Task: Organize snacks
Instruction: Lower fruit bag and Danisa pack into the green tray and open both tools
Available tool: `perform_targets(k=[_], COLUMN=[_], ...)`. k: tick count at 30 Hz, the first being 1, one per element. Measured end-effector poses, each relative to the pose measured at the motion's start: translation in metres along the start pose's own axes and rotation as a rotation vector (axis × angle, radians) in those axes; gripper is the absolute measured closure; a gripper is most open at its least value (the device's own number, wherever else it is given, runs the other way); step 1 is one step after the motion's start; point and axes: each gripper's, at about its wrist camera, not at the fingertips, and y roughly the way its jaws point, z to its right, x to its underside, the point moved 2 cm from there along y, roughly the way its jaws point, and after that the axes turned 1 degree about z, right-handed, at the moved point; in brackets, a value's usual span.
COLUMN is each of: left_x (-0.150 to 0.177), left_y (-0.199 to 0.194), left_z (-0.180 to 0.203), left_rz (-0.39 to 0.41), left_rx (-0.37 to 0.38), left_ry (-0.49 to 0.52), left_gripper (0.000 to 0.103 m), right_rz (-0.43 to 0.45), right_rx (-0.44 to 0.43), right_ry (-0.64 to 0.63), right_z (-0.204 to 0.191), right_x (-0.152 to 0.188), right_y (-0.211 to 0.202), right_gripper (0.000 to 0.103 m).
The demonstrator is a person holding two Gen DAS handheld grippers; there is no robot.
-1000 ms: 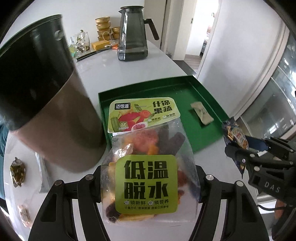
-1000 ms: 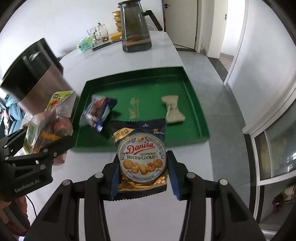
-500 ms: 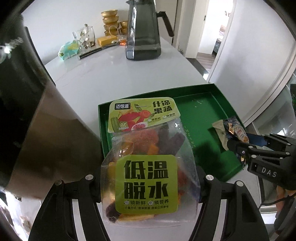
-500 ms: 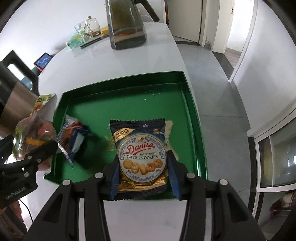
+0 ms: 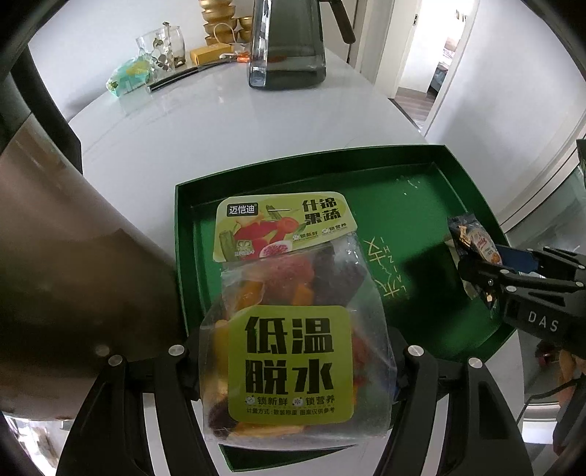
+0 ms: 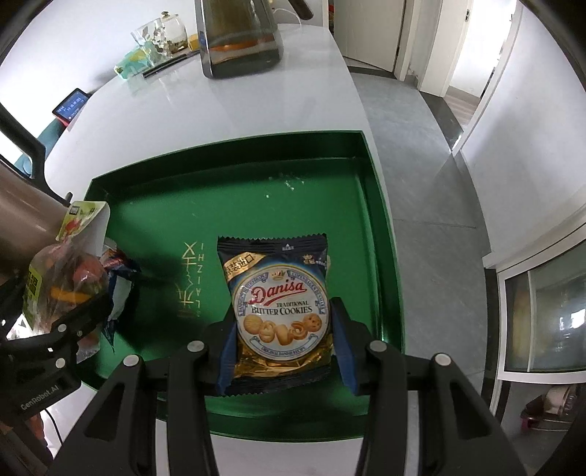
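Note:
My left gripper (image 5: 296, 362) is shut on a clear bag of dried fruit and vegetable chips (image 5: 293, 329) with green labels, held over the left part of the green tray (image 5: 410, 227). My right gripper (image 6: 280, 351) is shut on a dark blue Danisa butter cookies packet (image 6: 280, 304), held over the right part of the tray (image 6: 227, 190). A small blue snack packet (image 6: 117, 278) lies in the tray's left side, next to the left gripper (image 6: 55, 329). The right gripper with its cookie packet (image 5: 479, 245) shows at the right of the left wrist view.
A large brown and black kettle (image 5: 73, 263) stands close to the tray's left side. A dark glass pitcher (image 6: 238, 40) stands at the far end of the white table, with a glass jar (image 6: 161, 33), a teal packet (image 6: 133, 62) and a phone (image 6: 69, 106) nearby.
Both grippers have moved forward with their packets, from in front of the tray to above it. The small beige packet in the tray is now hidden behind the cookie packet.

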Motion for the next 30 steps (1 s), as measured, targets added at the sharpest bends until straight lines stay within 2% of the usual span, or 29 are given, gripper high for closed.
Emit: perform_targets(k=[24,26,27,30], left_x=[-0.001,-0.002,-0.002,-0.006], left_y=[0.016,0.014,0.014,0.012], left_z=[0.007,0.006,0.005,0.002], left_rz=[0.001,-0.005,-0.007,-0.007], left_rx=[-0.081,-0.070,-0.065,-0.048], left_ry=[0.014,-0.002,-0.008,-0.021], left_gripper=[0.037,0.037,0.037,0.032], right_rz=[-0.042,-0.030,-0.019,0.004], right_rx=[0.027,0.024,0.023,0.030], right_ry=[0.023,0.036,0.042,0.048], right_z=[0.005,0.008,0.009,0.010], right_x=[0.002,0.002,0.002,0.001], right_y=[0.005,0.001,-0.001,-0.007], right_gripper=[0.027,0.018,0.000,0.000])
